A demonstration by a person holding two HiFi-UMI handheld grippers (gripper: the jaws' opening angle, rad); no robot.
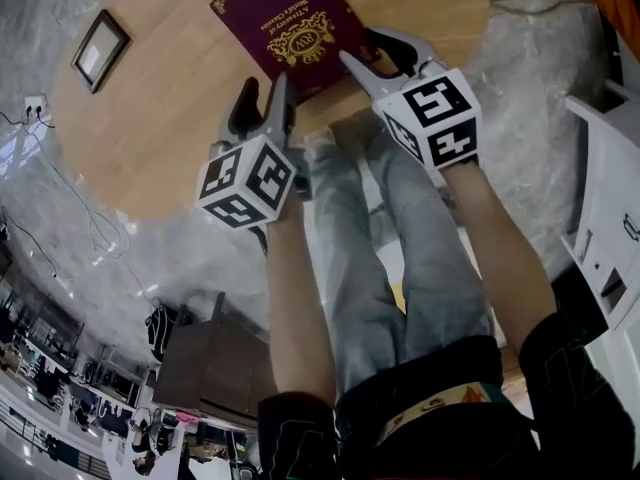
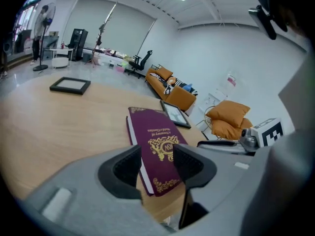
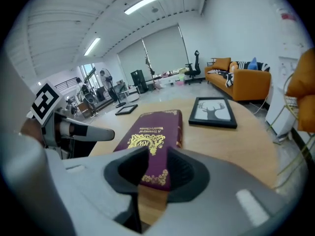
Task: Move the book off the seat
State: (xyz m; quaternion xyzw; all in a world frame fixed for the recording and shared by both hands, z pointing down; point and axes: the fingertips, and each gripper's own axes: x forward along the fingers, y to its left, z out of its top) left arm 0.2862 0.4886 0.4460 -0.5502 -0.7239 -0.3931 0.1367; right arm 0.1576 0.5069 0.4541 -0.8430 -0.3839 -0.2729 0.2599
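- Book (image 1: 290,23): lies flat, cover up, on the round table (image 1: 150,138), with its near end at the edge closest to the person. Rests on no seat now, so probably counts as already moved.
- Left gripper (image 2: 156,154): stands wide at the book's near corner, pads clear of the cover. Holds nothing.
- Right gripper (image 3: 156,154): stands narrower but still apart, with the book's near end showing in the gap and no pad pressing.
- Both grippers: sit 1 per near corner, likely to handle a broad hardback evenly.
- Deer picture (image 3: 214,112): lies near the book's far end, apart from it. Would block a push that way.
- Small black frame (image 1: 100,48): rests well apart, across the table.
- Legs in jeans (image 1: 400,248): stand against the near edge, leaving little room to draw the book back.
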